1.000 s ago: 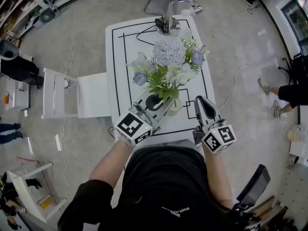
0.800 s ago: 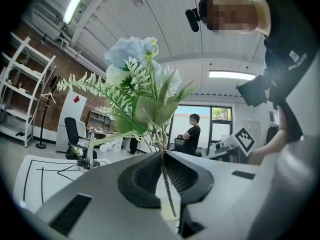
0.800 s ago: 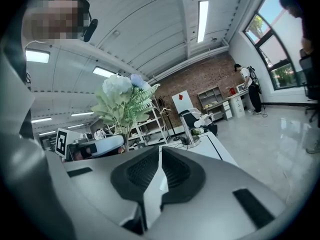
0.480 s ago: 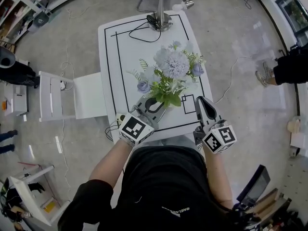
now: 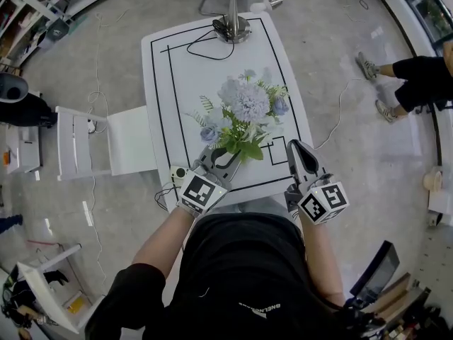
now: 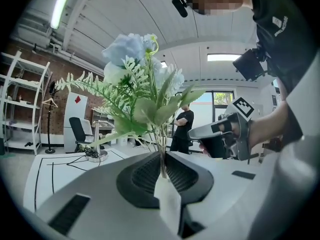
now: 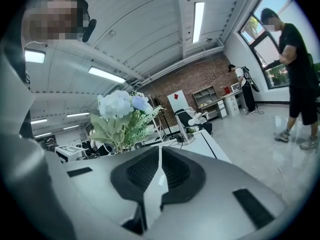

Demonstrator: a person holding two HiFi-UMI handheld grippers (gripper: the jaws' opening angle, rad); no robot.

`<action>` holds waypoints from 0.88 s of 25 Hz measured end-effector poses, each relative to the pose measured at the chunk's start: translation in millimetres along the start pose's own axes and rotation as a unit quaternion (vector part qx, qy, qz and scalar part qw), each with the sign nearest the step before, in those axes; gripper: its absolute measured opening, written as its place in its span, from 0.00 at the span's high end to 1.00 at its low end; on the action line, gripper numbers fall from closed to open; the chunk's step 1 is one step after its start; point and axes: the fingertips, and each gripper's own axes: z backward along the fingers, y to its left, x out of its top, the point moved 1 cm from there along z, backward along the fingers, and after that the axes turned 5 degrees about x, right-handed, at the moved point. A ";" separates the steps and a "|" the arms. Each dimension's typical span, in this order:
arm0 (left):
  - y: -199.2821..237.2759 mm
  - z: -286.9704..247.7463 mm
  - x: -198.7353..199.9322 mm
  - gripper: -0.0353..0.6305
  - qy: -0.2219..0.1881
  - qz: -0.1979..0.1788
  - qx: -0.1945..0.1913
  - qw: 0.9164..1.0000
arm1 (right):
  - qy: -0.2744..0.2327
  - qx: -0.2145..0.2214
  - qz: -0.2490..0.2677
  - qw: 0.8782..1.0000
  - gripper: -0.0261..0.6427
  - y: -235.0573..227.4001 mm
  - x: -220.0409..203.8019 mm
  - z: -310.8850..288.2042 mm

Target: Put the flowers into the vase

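Observation:
A bouquet of pale blue and white artificial flowers (image 5: 243,112) with green leaves stands upright over the near part of the white table (image 5: 173,83). My left gripper (image 5: 228,154) is shut on its thin stems; in the left gripper view the stems (image 6: 162,160) run up from between the pads to the blooms (image 6: 131,69). My right gripper (image 5: 297,149) hovers to the right of the bouquet, shut with nothing in it (image 7: 159,154). From there the flowers (image 7: 122,115) show to its left. The leaves hide the vase.
A metal stand base with a black cable (image 5: 232,27) sits at the table's far end. Black lines and a small square (image 5: 277,152) mark the tabletop. A white chair (image 5: 95,144) stands left of the table. A person (image 5: 417,69) stands at the right.
My left gripper has sunk toward the table with the bouquet. The small vase that showed under the leaves a second ago is now covered by them. The right gripper has hardly moved.

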 end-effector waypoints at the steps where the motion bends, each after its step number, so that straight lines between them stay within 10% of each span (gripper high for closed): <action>1: 0.1 0.5 -3.8 0.90 0.004 -0.002 0.001 1.000 | 0.001 0.001 0.001 1.000 0.94 0.7 -0.7 -1.3; 22: -2.0 8.0 -10.5 0.88 0.028 -0.024 -0.030 0.999 | 0.046 0.051 -0.004 0.998 0.94 27.2 -24.6 -32.0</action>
